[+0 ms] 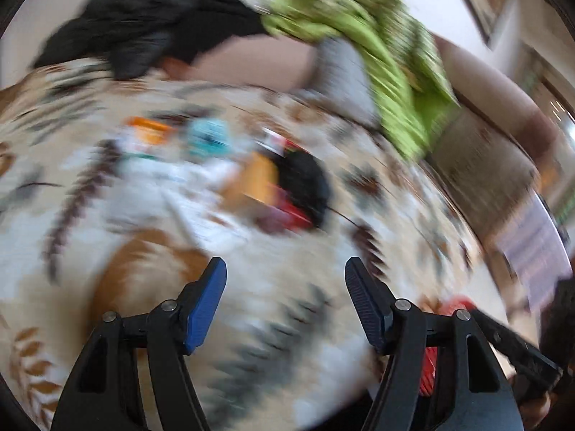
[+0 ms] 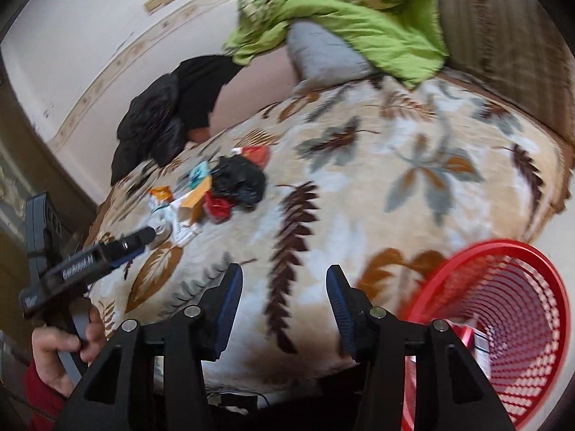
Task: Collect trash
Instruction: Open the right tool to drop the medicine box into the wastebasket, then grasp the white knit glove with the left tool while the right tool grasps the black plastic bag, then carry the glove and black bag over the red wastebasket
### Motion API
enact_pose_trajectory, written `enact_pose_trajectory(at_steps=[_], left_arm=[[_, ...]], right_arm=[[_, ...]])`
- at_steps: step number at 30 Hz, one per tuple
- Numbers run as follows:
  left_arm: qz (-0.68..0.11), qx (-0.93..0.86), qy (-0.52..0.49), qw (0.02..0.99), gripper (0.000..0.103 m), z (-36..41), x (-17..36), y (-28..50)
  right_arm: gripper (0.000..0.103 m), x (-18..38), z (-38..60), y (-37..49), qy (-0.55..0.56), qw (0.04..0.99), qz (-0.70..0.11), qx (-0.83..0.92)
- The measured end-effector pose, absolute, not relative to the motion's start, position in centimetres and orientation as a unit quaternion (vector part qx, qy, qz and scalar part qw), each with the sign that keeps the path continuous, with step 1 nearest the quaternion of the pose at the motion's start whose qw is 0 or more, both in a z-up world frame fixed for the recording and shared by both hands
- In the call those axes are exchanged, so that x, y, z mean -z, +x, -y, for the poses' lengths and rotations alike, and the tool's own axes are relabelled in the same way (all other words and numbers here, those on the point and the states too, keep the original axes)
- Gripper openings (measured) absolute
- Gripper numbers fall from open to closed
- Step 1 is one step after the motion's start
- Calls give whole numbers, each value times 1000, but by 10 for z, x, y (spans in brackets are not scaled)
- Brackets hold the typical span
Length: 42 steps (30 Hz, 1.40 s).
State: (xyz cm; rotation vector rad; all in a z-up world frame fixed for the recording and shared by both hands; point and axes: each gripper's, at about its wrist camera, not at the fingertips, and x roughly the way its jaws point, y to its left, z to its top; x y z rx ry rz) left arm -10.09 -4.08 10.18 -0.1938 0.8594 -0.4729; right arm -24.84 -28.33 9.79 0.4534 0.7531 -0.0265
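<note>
A pile of trash lies on the leaf-patterned bedspread [image 2: 359,179]: a black plastic bag [image 2: 239,179], a red wrapper [image 2: 216,208], an orange packet [image 2: 196,194], a blue packet [image 2: 198,173] and white crumpled paper [image 2: 172,222]. In the blurred left wrist view the black bag [image 1: 305,186] and white paper [image 1: 172,194] lie ahead. My left gripper [image 1: 285,305] is open and empty above the bed; it also shows in the right wrist view [image 2: 143,237], reaching toward the white paper. My right gripper [image 2: 284,309] is open and empty. A red mesh basket [image 2: 503,323] stands to its right.
A green blanket [image 2: 341,10] and grey pillow [image 2: 323,54] lie at the head of the bed. Black clothing [image 2: 169,111] is heaped by the wall. A brown headboard [image 2: 503,36] runs along the far right.
</note>
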Motion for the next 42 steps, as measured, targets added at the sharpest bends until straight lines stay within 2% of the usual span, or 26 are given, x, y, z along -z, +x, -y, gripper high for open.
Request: enact_pose_trajectory(at_steps=[4, 6, 10, 11, 13, 17, 23, 25, 27, 28, 30, 32, 34, 42], left_arm=[[-392, 132, -137, 900, 71, -13, -93, -66], [-393, 108, -162, 899, 72, -34, -81, -47], [-410, 106, -184, 887, 72, -43, -62, -24], [-416, 110, -187, 883, 72, -42, -57, -20], [-429, 120, -181, 877, 72, -34, -50, -11], [-438, 127, -139, 879, 72, -13, -43, 0], [-470, 105, -110, 870, 71, -13, -22, 14], [-464, 109, -111, 872, 66, -19, -21, 13], [-462, 110, -101, 874, 52, -19, -21, 12], [-460, 113, -97, 875, 48, -19, -22, 12], [-455, 122, -95, 877, 40, -19, -24, 9], [-450, 126, -93, 879, 38, -19, -28, 6], [-442, 131, -96, 882, 38, -22, -34, 2], [-382, 159, -103, 905, 38, -27, -67, -25]], right_arm=[[65, -100, 272, -215, 223, 905, -362, 6], [66, -101, 267, -193, 228, 904, -361, 3], [69, -101, 262, -154, 246, 901, -357, 6], [74, -102, 262, -141, 251, 901, -353, 8], [78, -101, 262, -120, 254, 901, -352, 19], [82, -94, 266, -80, 273, 894, -354, 30], [83, -59, 269, -27, 265, 882, -387, 48], [83, -42, 267, -16, 268, 875, -402, 41], [83, -32, 266, -9, 269, 870, -411, 31], [82, -29, 264, -7, 269, 870, -412, 30], [58, -26, 263, -6, 273, 870, -410, 20], [45, -27, 260, -9, 267, 872, -409, 19], [40, -33, 257, -15, 251, 880, -403, 20], [40, -88, 244, -73, 176, 931, -311, 67]])
